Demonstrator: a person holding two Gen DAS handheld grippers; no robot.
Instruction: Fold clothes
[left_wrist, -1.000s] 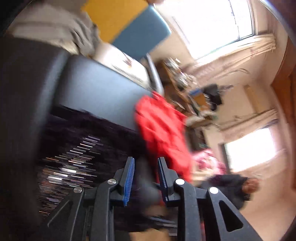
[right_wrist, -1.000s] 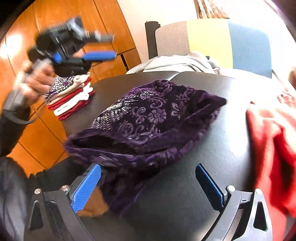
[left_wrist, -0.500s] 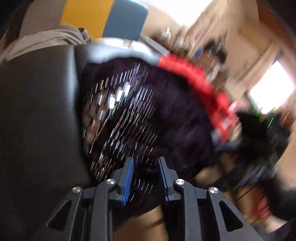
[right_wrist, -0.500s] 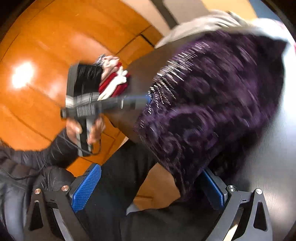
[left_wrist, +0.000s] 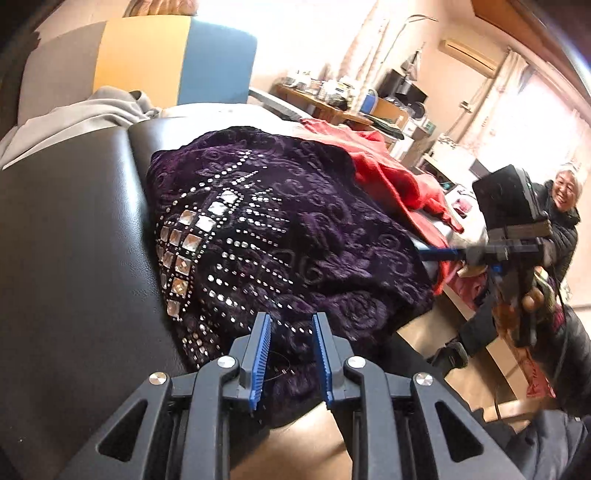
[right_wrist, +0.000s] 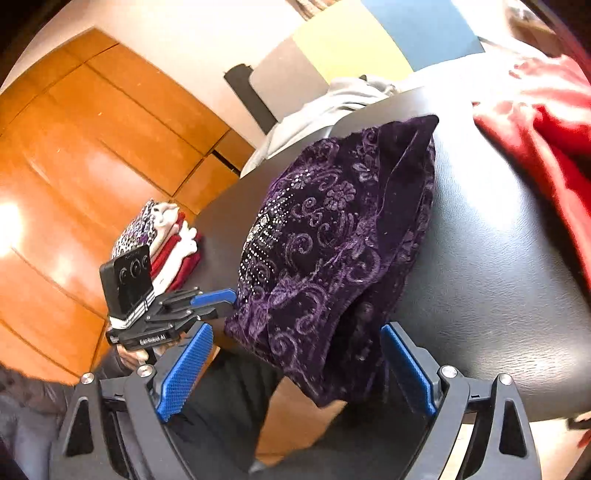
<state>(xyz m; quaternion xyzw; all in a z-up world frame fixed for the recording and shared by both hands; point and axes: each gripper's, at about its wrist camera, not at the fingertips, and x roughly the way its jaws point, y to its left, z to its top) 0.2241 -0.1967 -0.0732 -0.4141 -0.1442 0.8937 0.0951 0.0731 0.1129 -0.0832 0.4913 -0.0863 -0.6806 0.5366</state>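
Note:
A purple velvet garment (left_wrist: 280, 240) with silver studs lies bunched on the black table (left_wrist: 66, 258), its near edge hanging over the table's front. It also shows in the right wrist view (right_wrist: 332, 240). My left gripper (left_wrist: 291, 328) is open, its narrow gap straddling the garment's near hem; it also shows in the right wrist view (right_wrist: 218, 299) at the garment's left corner. My right gripper (right_wrist: 295, 365) is wide open around the hanging right corner; it also shows in the left wrist view (left_wrist: 439, 254).
A red garment (left_wrist: 391, 173) lies crumpled on the table right of the purple one, also in the right wrist view (right_wrist: 546, 147). A grey garment (left_wrist: 85, 114) lies at the back. A folded stack (right_wrist: 162, 240) sits at the table's left end. A person (left_wrist: 561, 221) sits far right.
Both grippers swung in from above to the purple garment's near edge, left at its left corner, right at its right corner. The garment has not visibly moved.

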